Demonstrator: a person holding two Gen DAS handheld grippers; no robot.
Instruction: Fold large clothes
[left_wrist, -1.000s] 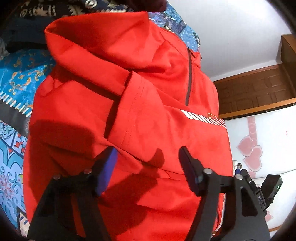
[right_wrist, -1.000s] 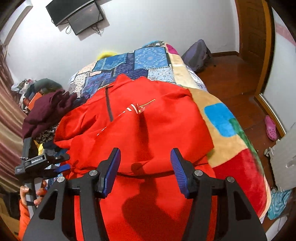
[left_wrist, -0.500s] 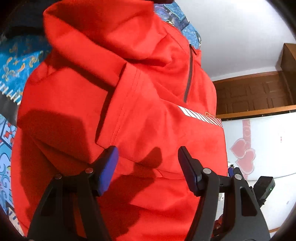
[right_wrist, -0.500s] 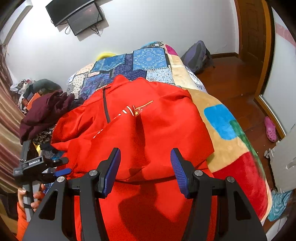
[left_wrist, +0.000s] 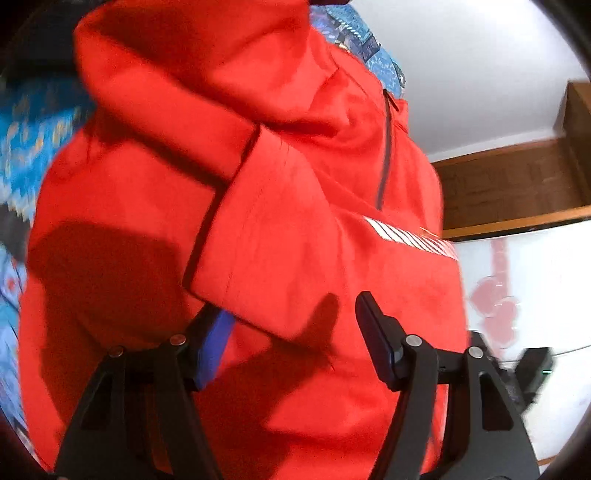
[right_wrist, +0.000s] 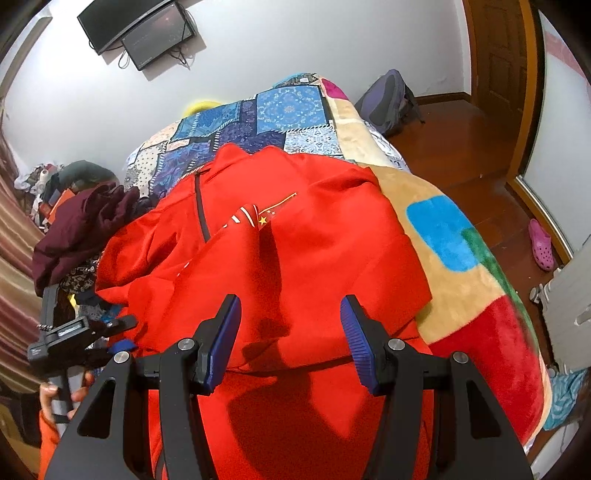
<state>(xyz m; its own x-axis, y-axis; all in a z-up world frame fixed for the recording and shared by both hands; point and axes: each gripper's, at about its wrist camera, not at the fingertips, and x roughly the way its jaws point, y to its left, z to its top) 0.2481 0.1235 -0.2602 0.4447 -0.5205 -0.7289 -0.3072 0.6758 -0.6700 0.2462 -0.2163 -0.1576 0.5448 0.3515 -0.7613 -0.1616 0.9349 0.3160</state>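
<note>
A large red jacket (right_wrist: 295, 240) with a dark zip and a striped chest badge lies spread on the bed. Its sleeve is folded across the body, the cuff (left_wrist: 258, 240) lying in front of my left gripper (left_wrist: 291, 325). That gripper is open, close over the cloth, its left finger partly under the cuff edge. My right gripper (right_wrist: 290, 332) is open and empty above the jacket's lower part. The left gripper also shows in the right wrist view (right_wrist: 122, 332) at the jacket's left edge, held by a hand.
The bed carries a blue patchwork quilt (right_wrist: 288, 114) and a beige blanket with coloured patches (right_wrist: 461, 277). A heap of dark clothes (right_wrist: 81, 229) lies left of the jacket. A backpack (right_wrist: 391, 99), a pink shoe (right_wrist: 541, 249) and wooden floor are to the right.
My left gripper has moved in closer to the folded sleeve cuff, which now fills more of its view. My right gripper has barely moved. Both stay open.
</note>
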